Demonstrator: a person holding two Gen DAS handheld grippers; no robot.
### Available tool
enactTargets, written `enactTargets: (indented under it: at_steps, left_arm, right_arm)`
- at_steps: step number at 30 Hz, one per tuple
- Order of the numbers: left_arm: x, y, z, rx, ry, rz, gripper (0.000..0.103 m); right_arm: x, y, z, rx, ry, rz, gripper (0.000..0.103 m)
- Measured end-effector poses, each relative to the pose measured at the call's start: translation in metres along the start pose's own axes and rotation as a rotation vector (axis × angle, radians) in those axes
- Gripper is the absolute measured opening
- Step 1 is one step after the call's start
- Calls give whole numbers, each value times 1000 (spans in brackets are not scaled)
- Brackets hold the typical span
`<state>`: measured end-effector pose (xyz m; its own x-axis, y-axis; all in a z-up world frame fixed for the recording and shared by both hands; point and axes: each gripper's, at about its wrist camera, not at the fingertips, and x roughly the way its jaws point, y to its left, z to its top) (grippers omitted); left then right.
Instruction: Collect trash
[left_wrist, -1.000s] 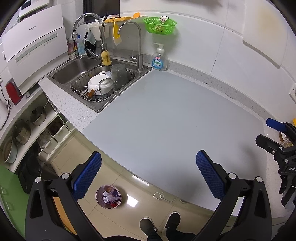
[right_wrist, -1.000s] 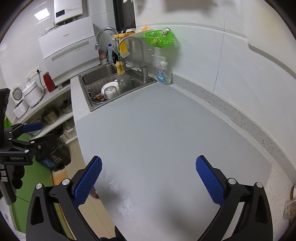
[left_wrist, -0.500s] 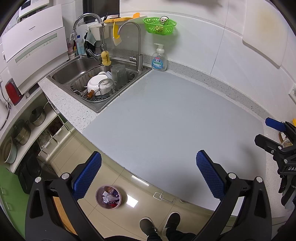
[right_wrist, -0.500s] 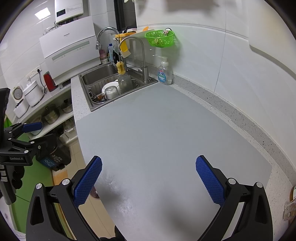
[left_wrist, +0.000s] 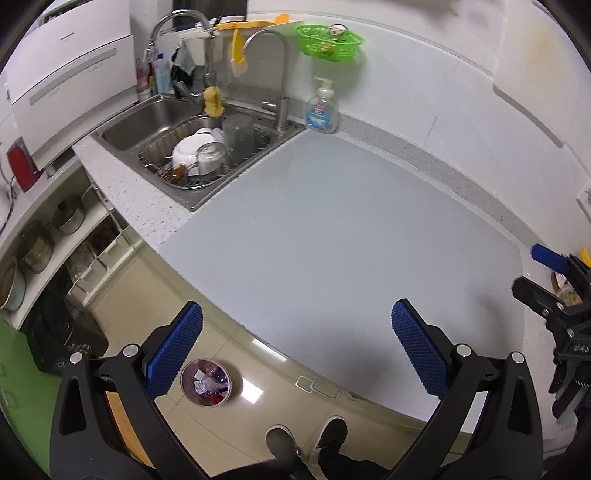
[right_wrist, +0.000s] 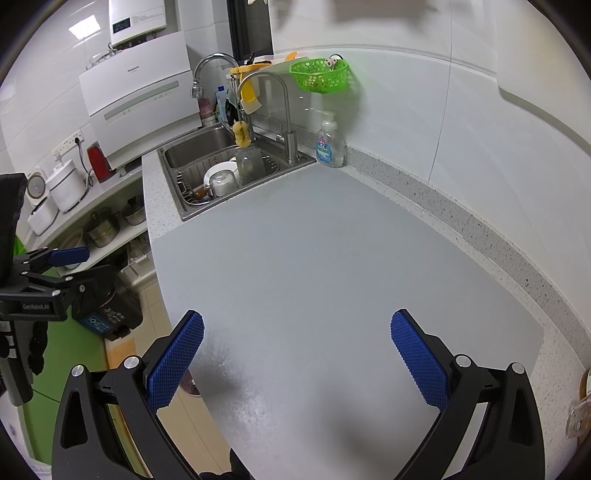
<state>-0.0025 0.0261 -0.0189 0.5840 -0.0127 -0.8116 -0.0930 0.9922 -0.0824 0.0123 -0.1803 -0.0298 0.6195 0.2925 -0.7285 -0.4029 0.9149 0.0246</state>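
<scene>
A small round trash bin (left_wrist: 205, 382) holding crumpled wrappers stands on the floor below the counter edge, in the left wrist view. My left gripper (left_wrist: 295, 350) is open and empty, held over the counter's front edge above the floor. My right gripper (right_wrist: 297, 354) is open and empty above the grey counter mat (right_wrist: 332, 277). No loose trash shows on the mat. The right gripper also shows at the right edge of the left wrist view (left_wrist: 554, 295); the left gripper shows at the left edge of the right wrist view (right_wrist: 48, 273).
A steel sink (left_wrist: 192, 147) with a dish rack, bowls and glasses sits at the back left. A soap bottle (left_wrist: 322, 110) stands by the wall under a green basket (left_wrist: 328, 42). Shelves with pots (left_wrist: 44, 236) lie left. My feet (left_wrist: 306, 439) are below.
Both grippers stay open and nearly still; the views shift only slightly.
</scene>
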Motion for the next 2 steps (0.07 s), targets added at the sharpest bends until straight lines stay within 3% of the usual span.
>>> enactTargets:
  at_steps: [2]
  left_arm:
    - [-1, -2, 0, 22, -16, 47, 100]
  right_arm:
    - [0, 0, 0, 0, 1, 1, 97]
